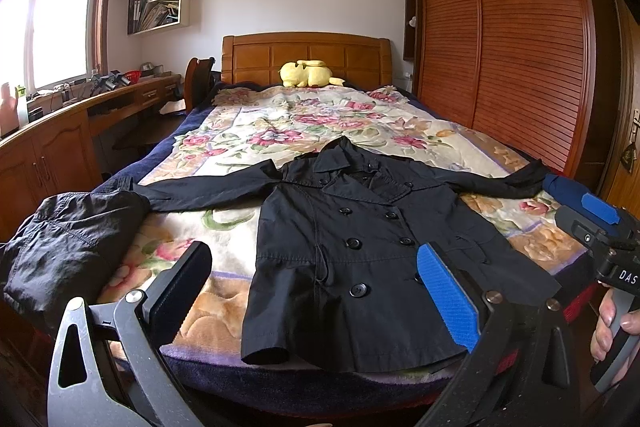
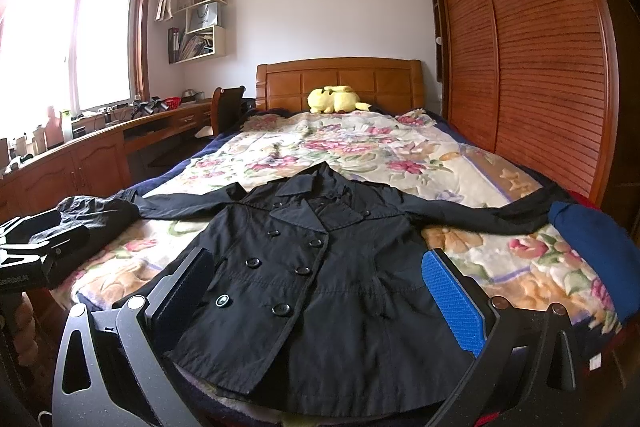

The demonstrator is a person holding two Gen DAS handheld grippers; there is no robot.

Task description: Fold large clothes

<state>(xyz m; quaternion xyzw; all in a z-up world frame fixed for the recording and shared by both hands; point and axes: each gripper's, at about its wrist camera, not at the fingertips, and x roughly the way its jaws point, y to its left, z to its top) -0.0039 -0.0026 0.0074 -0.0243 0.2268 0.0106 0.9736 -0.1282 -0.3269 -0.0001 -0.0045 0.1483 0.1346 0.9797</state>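
Black double-breasted coat [image 1: 360, 247] spread front-up on the floral bed [image 1: 256, 131], sleeves outstretched, right cuff hidden behind a blue garment [image 2: 592, 255], left hand-held gripper [image 1: 316, 291] and right hand-held gripper [image 2: 320, 291] both held above the hem, jaws wide apart, empty.

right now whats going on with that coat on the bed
A person holds a hand-held gripper in each hand over the foot of the bed. A black double-breasted coat lies flat on the floral blanket, buttoned, sleeves spread out to both sides. The left hand-held gripper and the right hand-held gripper are both open above the coat's hem, gripping nothing. Folding has not started. Another dark garment sits bunched at the left edge.
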